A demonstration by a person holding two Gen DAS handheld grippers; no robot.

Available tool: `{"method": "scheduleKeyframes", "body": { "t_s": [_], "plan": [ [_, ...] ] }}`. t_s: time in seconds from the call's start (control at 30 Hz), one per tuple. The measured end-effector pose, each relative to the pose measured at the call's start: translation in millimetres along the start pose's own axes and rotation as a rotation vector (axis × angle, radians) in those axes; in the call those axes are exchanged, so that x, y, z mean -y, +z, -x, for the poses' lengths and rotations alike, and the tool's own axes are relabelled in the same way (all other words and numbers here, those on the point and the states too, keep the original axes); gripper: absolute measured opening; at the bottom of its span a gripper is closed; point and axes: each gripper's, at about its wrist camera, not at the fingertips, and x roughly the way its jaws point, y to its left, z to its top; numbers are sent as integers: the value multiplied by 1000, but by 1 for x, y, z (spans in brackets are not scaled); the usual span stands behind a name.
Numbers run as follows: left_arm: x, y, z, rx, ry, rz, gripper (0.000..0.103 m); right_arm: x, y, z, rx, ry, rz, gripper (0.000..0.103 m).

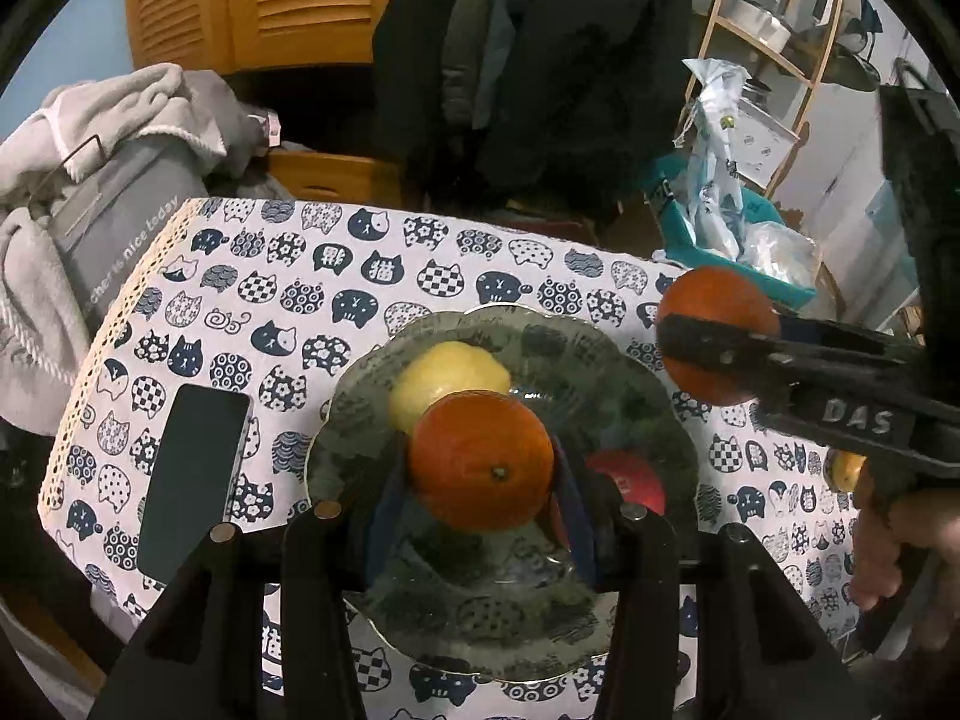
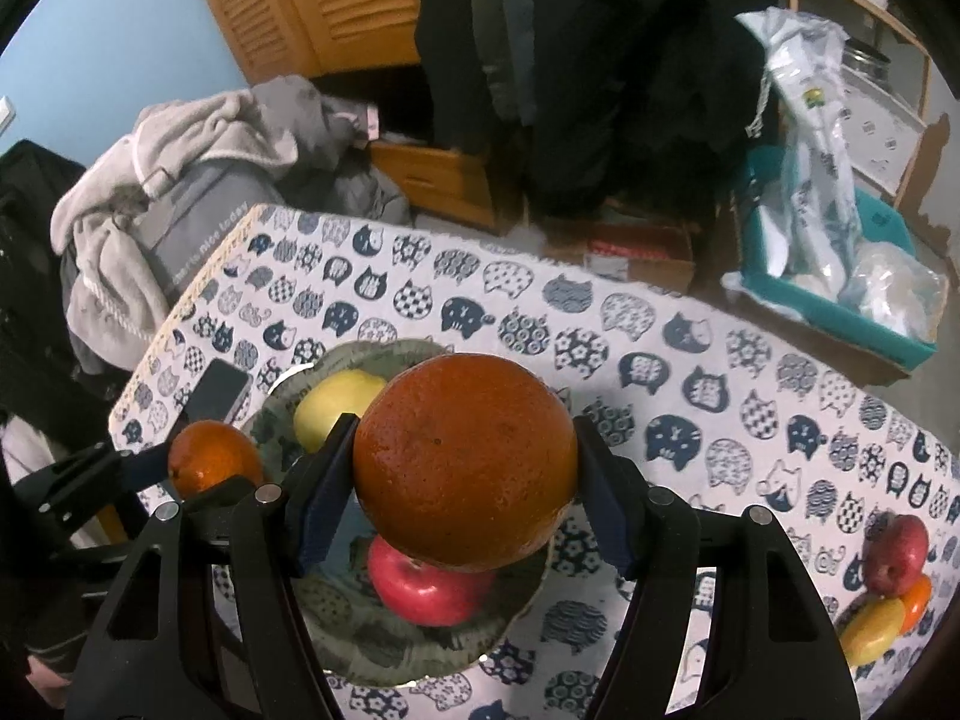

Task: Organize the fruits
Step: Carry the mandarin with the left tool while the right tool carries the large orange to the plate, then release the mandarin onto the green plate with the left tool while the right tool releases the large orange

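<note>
Left gripper point(image 1: 483, 474) has its blue pads pinched on a small round orange point(image 1: 482, 461), stem dimple facing the camera, hanging over the middle of the grey-green patterned glass plate point(image 1: 630, 396). Right gripper point(image 2: 465, 480) is clamped on a bigger, rough-skinned orange point(image 2: 465, 461), also above that plate, over its right half; from the left wrist it sits out past the plate's far right rim.

Down on the plate: a yellow lemon point(image 1: 447, 381) toward the far left, a red apple point(image 2: 423, 591) nearer and right. The bare glass between them is narrow.

Moving outward, the plate's scalloped rim stops short of the near edge of the cat-print tablecloth point(image 1: 312, 276). A dark smartphone point(image 1: 192, 480) lies flat just left of the plate, near the lace-trimmed left table edge. Open cloth runs far and right. At the near right corner, a heap of red, orange and yellow fruit point(image 2: 894, 588).
</note>
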Motion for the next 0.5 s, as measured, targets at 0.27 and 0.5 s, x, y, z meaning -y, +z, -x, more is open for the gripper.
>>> {"method": "scheduleKeyframes", "body": {
  "t_s": [0.27, 0.5],
  "plan": [
    [-7, -4, -12, -24, 14, 8, 48, -1, -10, -38, -84, -2, -1, 69],
    [-12, -7, -20, -54, 16, 21, 48, -1, -21, -61, -131, -8, 2, 69]
  ]
}}
